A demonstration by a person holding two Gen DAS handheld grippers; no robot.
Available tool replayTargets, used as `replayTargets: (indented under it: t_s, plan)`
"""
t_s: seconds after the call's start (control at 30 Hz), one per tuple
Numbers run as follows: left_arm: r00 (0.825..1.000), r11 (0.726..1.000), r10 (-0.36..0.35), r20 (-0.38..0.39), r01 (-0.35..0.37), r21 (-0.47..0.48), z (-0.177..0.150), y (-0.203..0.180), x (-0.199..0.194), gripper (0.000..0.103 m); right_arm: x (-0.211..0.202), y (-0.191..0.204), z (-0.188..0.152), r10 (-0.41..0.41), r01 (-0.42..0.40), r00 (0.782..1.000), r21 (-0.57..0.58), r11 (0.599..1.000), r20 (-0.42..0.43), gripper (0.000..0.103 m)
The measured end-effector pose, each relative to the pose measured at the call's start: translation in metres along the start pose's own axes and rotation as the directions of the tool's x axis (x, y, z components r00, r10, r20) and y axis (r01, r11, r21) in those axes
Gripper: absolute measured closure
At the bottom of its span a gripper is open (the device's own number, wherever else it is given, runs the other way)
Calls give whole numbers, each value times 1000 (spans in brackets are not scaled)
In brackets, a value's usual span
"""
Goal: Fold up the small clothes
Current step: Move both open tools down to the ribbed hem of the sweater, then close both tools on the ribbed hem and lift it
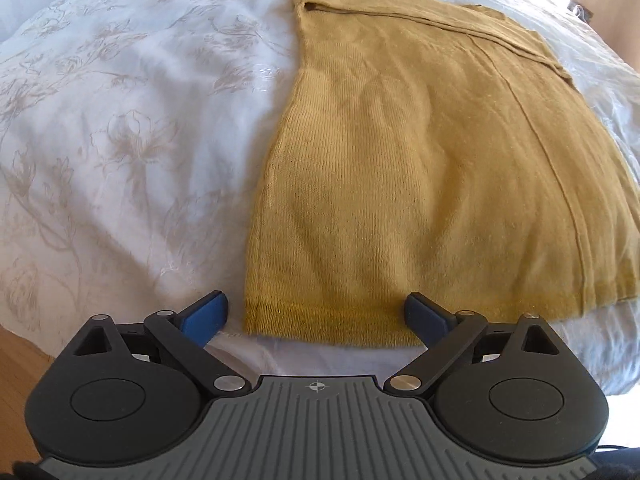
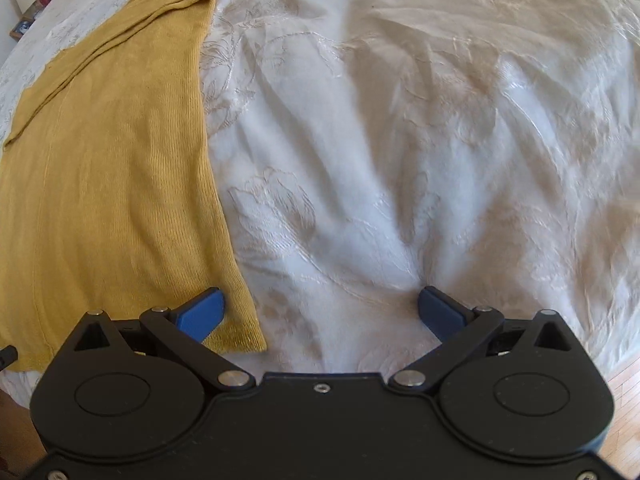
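Observation:
A mustard-yellow knit garment (image 1: pixel 420 160) lies flat on a white floral bedspread (image 1: pixel 120 140), folded lengthwise with layered edges at its far right. My left gripper (image 1: pixel 316 316) is open and empty, its blue fingertips (image 1: pixel 208 314) straddling the garment's near left hem corner. In the right wrist view the same garment (image 2: pixel 112 168) fills the left side. My right gripper (image 2: pixel 320 312) is open and empty, its left fingertip (image 2: pixel 204 312) over the garment's near right hem corner and its right fingertip over bare bedspread (image 2: pixel 400 160).
The bed's near edge shows wooden floor at the lower left (image 1: pixel 16 364) and at the lower right in the right wrist view (image 2: pixel 624 400). A bedside shelf with small items (image 2: pixel 28 4) stands at the far left.

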State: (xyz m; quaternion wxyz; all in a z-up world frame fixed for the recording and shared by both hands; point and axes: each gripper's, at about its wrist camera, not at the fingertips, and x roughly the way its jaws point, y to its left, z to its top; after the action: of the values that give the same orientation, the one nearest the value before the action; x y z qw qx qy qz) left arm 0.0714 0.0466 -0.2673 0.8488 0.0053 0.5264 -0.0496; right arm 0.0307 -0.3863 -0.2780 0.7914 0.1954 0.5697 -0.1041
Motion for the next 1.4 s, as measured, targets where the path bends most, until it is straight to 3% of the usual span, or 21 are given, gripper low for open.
replayTargets:
  t_s: [0.4,0.7,1.23,1.4]
  plan:
    - [995,998,-34,98,28,65,14,-3,-9,7,-27,7,-37,101,-93,987,-65,994,124,1]
    - [999,988,-33,41,27,155,16,-9,10,6,-19,25,-22,134,-119,985,-132,984,109,1]
    - [997,992,-74,11,72,103,13,3,18,5,14,51,5,273,-270,962,-140,953,0,0]
    - [995,991,-96,-9,96,95,18,5,18,9,18,53,8,277,-277,961,-131,952,-20,0]
